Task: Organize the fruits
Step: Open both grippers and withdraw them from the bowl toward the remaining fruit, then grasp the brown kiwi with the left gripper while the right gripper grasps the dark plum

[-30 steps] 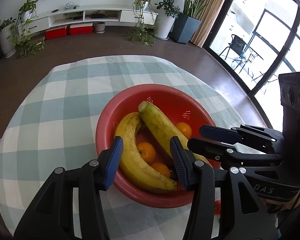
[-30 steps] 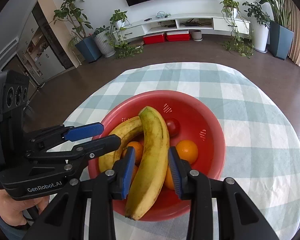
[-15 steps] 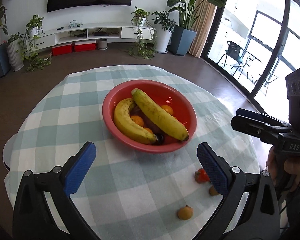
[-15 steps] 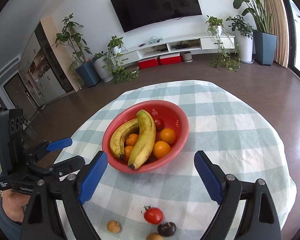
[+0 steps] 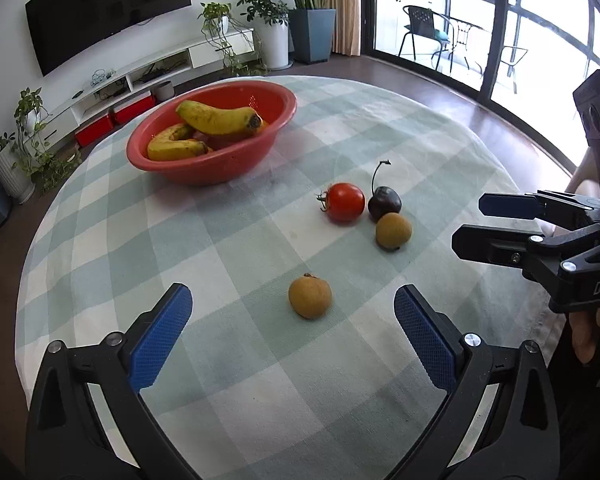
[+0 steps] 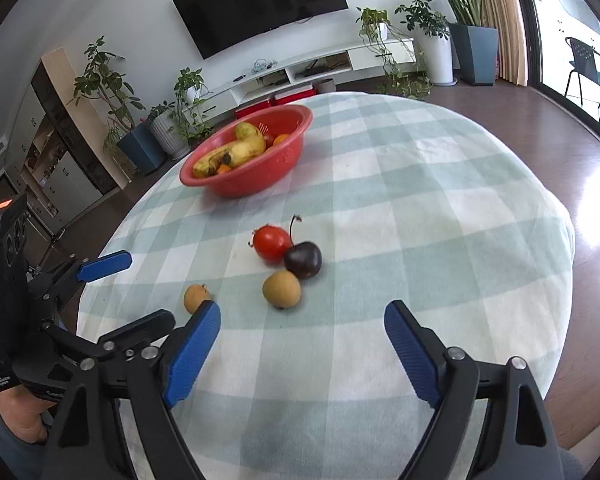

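A red bowl (image 5: 212, 160) (image 6: 252, 184) at the far side of the checked tablecloth (image 5: 240, 248) holds two bananas (image 5: 220, 120) and oranges. Nearer lie a tomato (image 5: 344, 202) (image 6: 272, 242), a dark cherry (image 5: 384, 203) (image 6: 303, 260) and two brown round fruits. My left gripper (image 5: 293, 294) stands wide open, with one brown fruit (image 5: 310, 296) (image 6: 196, 298) just ahead between its tips, untouched. My right gripper (image 6: 303, 312) is open, its jaws closing, with nothing between its pads. The other brown fruit (image 6: 282, 289) (image 5: 393, 231) lies just ahead of it.
The round table's edge curves close on the left and right. A hand (image 5: 584, 332) holds the right gripper's handle. Beyond the table are a TV wall with low shelves (image 6: 300, 68), potted plants (image 6: 472, 52) and glass doors (image 5: 480, 20).
Both grippers let go of the bananas, opened wide and drew back from the bowl toward the near side. The bananas stay in the bowl. The loose small fruits came into view.
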`<state>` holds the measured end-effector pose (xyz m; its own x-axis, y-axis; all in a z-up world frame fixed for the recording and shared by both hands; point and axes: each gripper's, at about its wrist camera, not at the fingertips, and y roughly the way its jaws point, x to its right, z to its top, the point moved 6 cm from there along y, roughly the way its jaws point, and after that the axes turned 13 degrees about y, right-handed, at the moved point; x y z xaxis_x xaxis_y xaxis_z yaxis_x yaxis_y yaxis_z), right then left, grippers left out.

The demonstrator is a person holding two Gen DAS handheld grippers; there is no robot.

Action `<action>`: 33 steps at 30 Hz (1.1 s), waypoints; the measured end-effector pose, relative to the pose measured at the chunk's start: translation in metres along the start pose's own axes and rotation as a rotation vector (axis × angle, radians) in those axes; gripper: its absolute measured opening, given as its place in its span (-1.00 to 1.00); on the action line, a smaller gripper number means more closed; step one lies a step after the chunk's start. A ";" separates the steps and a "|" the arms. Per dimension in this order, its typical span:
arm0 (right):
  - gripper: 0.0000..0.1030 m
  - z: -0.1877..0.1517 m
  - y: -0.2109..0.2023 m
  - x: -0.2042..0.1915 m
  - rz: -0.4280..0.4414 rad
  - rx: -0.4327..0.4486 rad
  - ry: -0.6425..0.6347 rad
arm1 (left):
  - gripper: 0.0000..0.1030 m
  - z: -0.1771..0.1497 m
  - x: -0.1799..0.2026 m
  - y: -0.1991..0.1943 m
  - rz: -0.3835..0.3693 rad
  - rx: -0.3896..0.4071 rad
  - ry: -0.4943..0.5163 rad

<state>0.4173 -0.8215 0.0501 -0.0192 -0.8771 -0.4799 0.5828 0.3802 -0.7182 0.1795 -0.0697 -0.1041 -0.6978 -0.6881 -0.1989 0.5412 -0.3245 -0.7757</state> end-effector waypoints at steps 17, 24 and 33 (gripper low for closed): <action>0.56 -0.008 -0.001 0.000 -0.014 -0.001 -0.028 | 0.44 -0.004 -0.014 0.042 -0.063 -0.100 -0.090; 0.53 -0.009 0.001 -0.002 -0.020 -0.012 -0.037 | -0.09 -0.007 -0.009 0.048 -0.069 -0.110 -0.096; 0.45 -0.004 0.004 -0.006 -0.029 -0.026 -0.061 | -0.49 -0.007 -0.007 0.047 -0.076 -0.091 -0.101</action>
<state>0.4165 -0.8135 0.0475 0.0147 -0.9038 -0.4278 0.5613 0.3615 -0.7445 0.2063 -0.0761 -0.1432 -0.6823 -0.7267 -0.0798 0.4401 -0.3212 -0.8385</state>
